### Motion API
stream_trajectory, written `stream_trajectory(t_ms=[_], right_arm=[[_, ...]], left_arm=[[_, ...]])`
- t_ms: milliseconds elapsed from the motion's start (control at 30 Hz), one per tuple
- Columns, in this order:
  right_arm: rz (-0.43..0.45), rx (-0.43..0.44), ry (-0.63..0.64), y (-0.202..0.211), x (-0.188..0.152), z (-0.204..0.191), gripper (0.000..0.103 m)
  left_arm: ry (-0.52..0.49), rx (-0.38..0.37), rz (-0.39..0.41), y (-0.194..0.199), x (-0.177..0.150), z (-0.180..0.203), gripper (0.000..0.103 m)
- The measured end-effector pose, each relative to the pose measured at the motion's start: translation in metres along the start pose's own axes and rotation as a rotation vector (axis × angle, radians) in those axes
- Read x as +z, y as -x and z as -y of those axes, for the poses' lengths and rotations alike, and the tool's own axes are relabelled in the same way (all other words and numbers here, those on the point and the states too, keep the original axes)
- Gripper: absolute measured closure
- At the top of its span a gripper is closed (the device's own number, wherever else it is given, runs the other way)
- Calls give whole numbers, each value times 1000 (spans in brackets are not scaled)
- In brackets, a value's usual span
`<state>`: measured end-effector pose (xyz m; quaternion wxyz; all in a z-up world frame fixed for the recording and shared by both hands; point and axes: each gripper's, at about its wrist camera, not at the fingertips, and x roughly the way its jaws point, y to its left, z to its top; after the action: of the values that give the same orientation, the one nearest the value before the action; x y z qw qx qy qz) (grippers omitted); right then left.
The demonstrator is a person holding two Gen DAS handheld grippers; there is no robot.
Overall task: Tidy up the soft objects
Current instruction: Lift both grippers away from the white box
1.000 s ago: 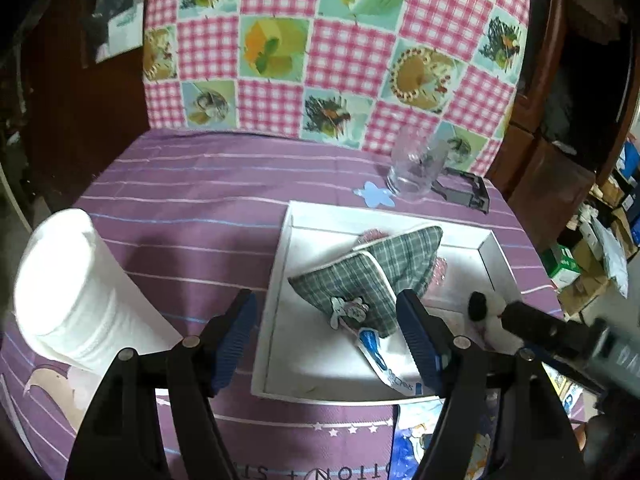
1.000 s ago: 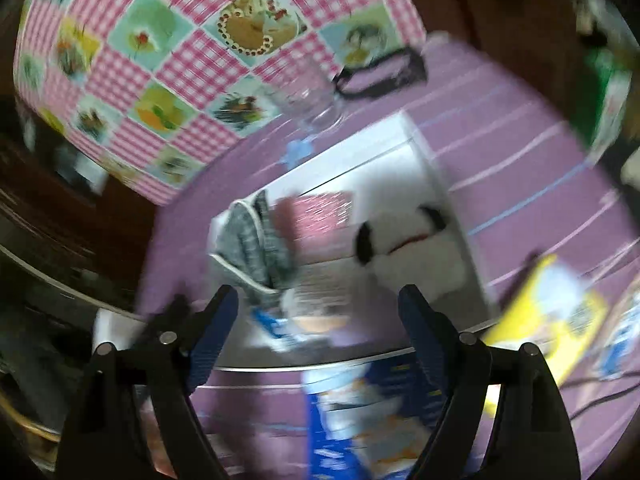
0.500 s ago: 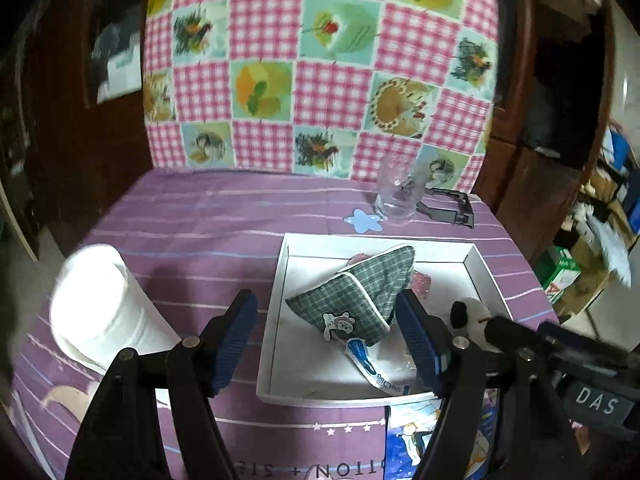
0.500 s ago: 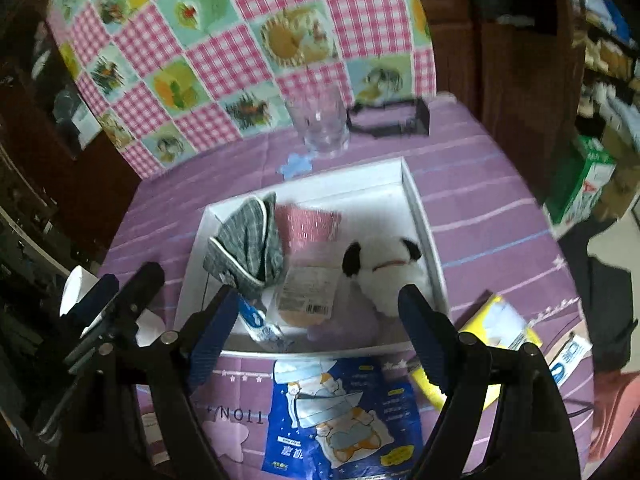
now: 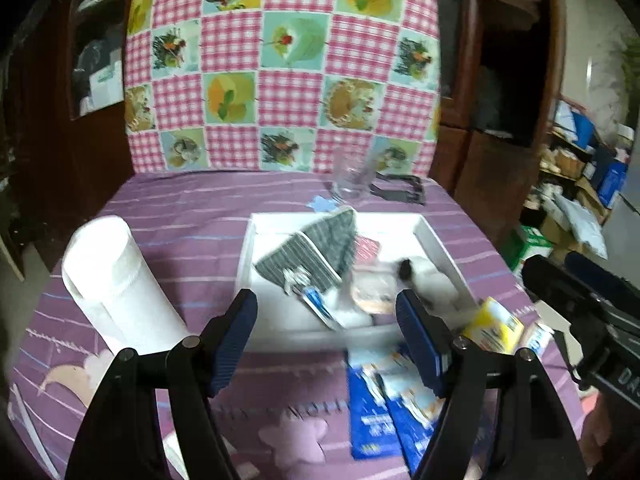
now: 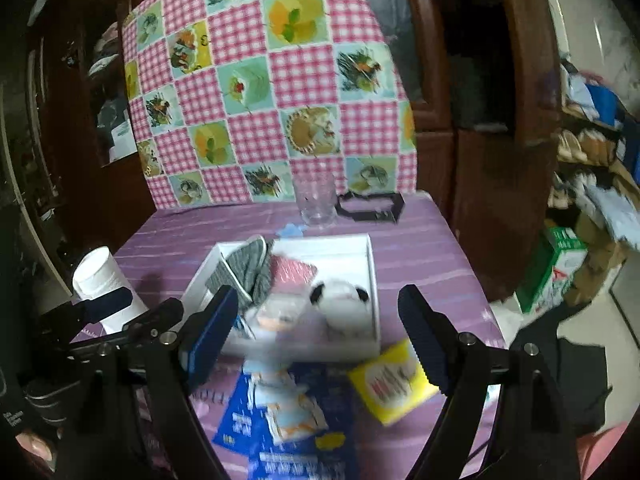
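A white tray (image 5: 437, 241) (image 6: 372, 268) sits mid-table on the purple cloth. In it lie a grey checked pouch (image 5: 316, 248) (image 6: 244, 268), a pink packet (image 5: 366, 249) (image 6: 294, 274), a round-printed packet (image 5: 372, 292) (image 6: 276, 316) and a white plush toy with black ears (image 5: 430, 276) (image 6: 340, 300). My left gripper (image 5: 326, 338) hangs open above the tray's near edge, nothing between its fingers. My right gripper (image 6: 316, 336) is open too, held back over the near table; the left gripper (image 6: 100, 312) shows at its left.
A white paper roll (image 5: 116, 284) (image 6: 102, 280) lies left of the tray. Blue packets (image 5: 392, 400) (image 6: 280, 420) and a yellow packet (image 5: 494, 326) (image 6: 394, 384) lie at the near edge. A clear glass (image 5: 352, 184) (image 6: 316, 200) and a black frame (image 6: 370, 206) stand behind the tray.
Both grippers have drawn back and up from the tray, so more of the table and near packets shows. The right view has rolled level. Both stay open and empty.
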<state>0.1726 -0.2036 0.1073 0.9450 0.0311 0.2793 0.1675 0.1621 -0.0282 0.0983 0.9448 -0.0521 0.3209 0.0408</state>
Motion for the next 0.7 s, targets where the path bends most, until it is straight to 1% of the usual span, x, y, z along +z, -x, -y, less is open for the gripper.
stream_trajectory(t_ms=[67,233,333,433,533,667,700], right_arm=[[-27,-6,-18,7,-10,9,21],[-20,-23,8,22,-35,20,21],[-20,-69,2,28,-50,25,21],[-22,-107,-47,28,-63,35,21],[-76,-96,-81,21,-71,44,21],[-138,-99,-92,13,-83,49,21],[-153,-81,-88,13,-85,48,21]], left_arm=[[-1,-18,-4,5,-8,3,31],[-35,-65,-20,13,-33,15,31],[-63,-78,-28,15,-45,24,31],[-85,-101,-37,15,-56,32,31],[-94,-144,-40,13,-68,38,31],[-109,-176,-59,8,-77,43,31],[-111,-185,-67,7,-79,44,31]])
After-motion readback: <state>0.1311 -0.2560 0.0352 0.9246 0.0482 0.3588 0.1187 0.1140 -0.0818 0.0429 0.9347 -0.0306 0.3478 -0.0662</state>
